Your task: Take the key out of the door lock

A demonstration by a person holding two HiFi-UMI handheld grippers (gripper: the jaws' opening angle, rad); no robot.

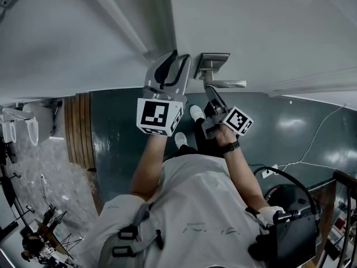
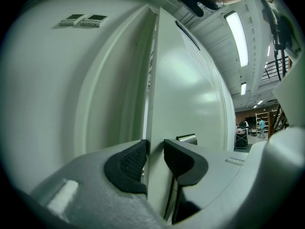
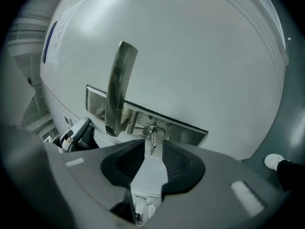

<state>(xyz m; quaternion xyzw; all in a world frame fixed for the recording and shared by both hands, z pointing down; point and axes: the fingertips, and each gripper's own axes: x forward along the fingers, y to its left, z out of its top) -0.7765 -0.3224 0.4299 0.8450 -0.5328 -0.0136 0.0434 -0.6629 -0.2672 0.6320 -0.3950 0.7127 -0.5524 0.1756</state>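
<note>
- Pinching the door edge (image 2: pixel 155 104) with the left gripper (image 2: pixel 155 159): black ribbed fingers (image 2: pixel 128 163) lying one on each face of the white door (image 2: pixel 190 85), seemingly pressing on it, though contact on the right-hand pad is hard to make out.
- Holding nothing else between those fingers.
- Reaching up with that gripper, in the head view, to the door edge just left of the lock plate (image 1: pixel 213 60), with its marker cube (image 1: pixel 159 116) facing the camera.
- Spreading the right gripper (image 3: pixel 153 159) wide, with its fingers well apart and gripping nothing.
- Aiming that gripper straight at the key (image 3: pixel 151 140), which is sitting in the keyhole of the steel lock plate just beside the base of the lever handle (image 3: pixel 119 87).
- Lining the key's bow up with the mouth of the gap, between the two pad tips and clear of both.
- Leaving the key in the lock, not yet taken out.
- Approaching, in the head view, from just below the lever handle, with the right gripper's tips near the metal and its smaller marker cube (image 1: pixel 239 120) turned toward the camera.
- Standing over a dark teal floor (image 1: pixel 122 138), with white shoes (image 1: pixel 196 112) showing between the two forearms and a thin cable (image 1: pixel 312 144) trailing across the floor at the right.
</note>
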